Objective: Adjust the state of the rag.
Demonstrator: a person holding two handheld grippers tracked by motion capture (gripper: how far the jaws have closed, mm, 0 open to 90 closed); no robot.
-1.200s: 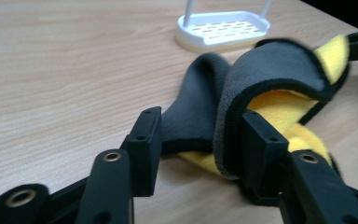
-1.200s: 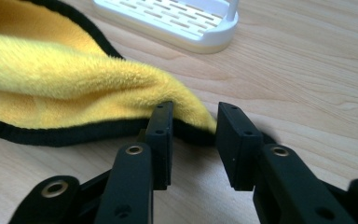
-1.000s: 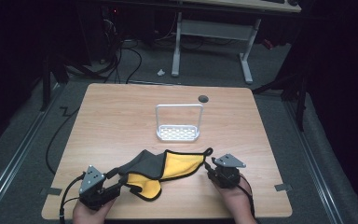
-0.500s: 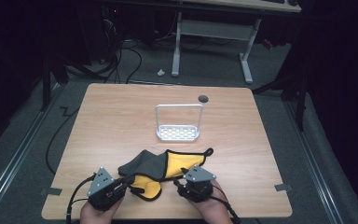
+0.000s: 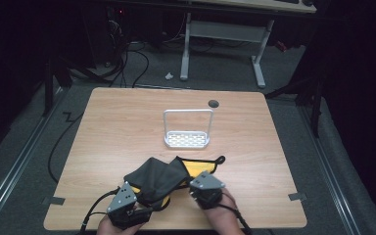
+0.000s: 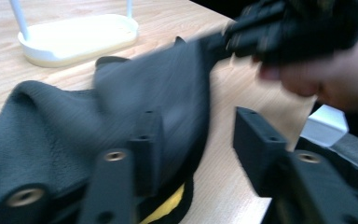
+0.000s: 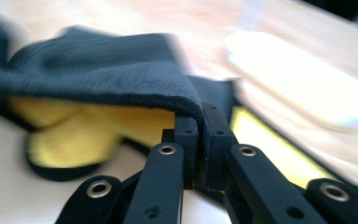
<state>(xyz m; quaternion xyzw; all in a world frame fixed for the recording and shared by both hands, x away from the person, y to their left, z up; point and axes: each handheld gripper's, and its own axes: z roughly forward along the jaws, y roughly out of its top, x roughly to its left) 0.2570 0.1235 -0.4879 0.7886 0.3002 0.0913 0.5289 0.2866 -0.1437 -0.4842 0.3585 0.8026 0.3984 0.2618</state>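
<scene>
Cloth (image 5: 159,178), dark grey outside with a yellow lining, lies bunched at the lower middle of the high view, near the front edge of your tabletop (image 5: 117,132). A folded dark flap covers most of it, and the yellow shows at its right and along the bottom edge.

Your right tongs (image 7: 199,140) are pressed together on a fold of the dark hem, with the fabric draped over the tips in the right gripper view. In the high view they sit at the cloth's right side (image 5: 200,188), your hand behind them.

Your left tongs (image 6: 200,144) are spread apart: one jaw rests against the dark fabric, the other stands clear over bare wood. They sit at the cloth's lower left in the high view (image 5: 127,203).

Beyond the cloth, toward the centre of the tabletop, stands a small white rack (image 5: 187,139) with a perforated base and a tall hoop handle, well apart from the fabric. A dark round hole (image 5: 213,103) marks the tabletop farther back.
</scene>
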